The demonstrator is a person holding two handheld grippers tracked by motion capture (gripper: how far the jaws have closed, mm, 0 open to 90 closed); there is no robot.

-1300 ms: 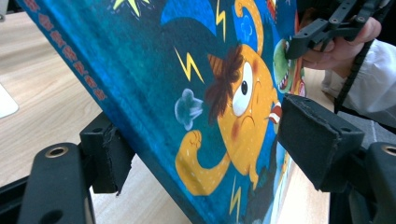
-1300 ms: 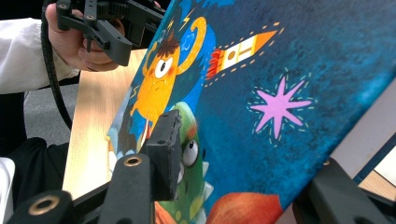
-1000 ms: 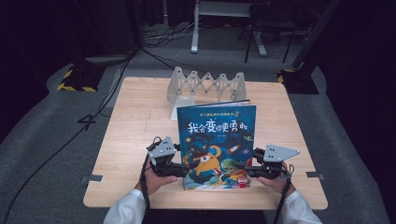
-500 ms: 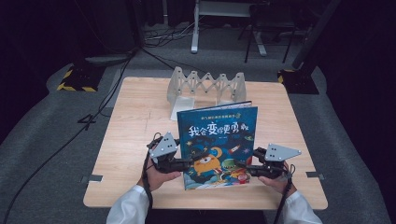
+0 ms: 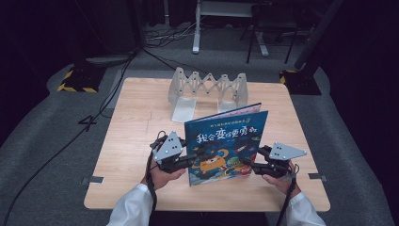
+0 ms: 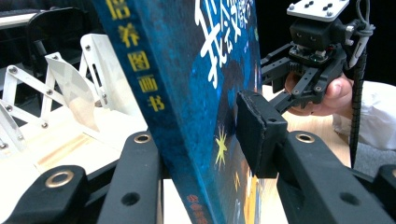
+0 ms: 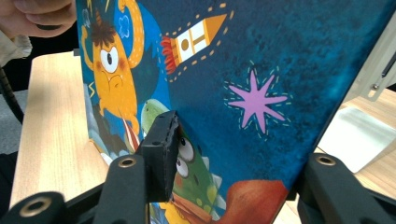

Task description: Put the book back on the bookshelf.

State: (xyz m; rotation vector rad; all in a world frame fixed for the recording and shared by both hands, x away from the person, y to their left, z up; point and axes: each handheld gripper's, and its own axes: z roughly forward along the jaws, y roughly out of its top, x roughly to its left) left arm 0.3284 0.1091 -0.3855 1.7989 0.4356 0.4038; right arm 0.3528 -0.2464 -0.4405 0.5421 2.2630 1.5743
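Observation:
A dark blue picture book (image 5: 226,141) with cartoon monsters and a rocket stands tilted up on the wooden table (image 5: 136,127). My left gripper (image 5: 193,160) is at its spine edge. Its jaws have just been closing, and in the left gripper view one pad (image 6: 259,135) presses the front cover of the book (image 6: 187,93) while the other jaw is behind it. My right gripper (image 5: 248,165) holds the lower right edge. Its jaws have just been opening a little, but the pad (image 7: 163,144) still lies on the cover of the book (image 7: 280,70).
A white folding accordion rack (image 5: 207,89) stands at the table's far side, with a white flat panel (image 5: 183,109) lying in front of it. The rack (image 6: 65,88) is just behind the book. Black cables and stand bases lie on the grey floor beyond.
My left gripper has risen slightly and its jaws have narrowed onto the book's spine edge. The book stands a little more upright. The right hand has stayed in place.

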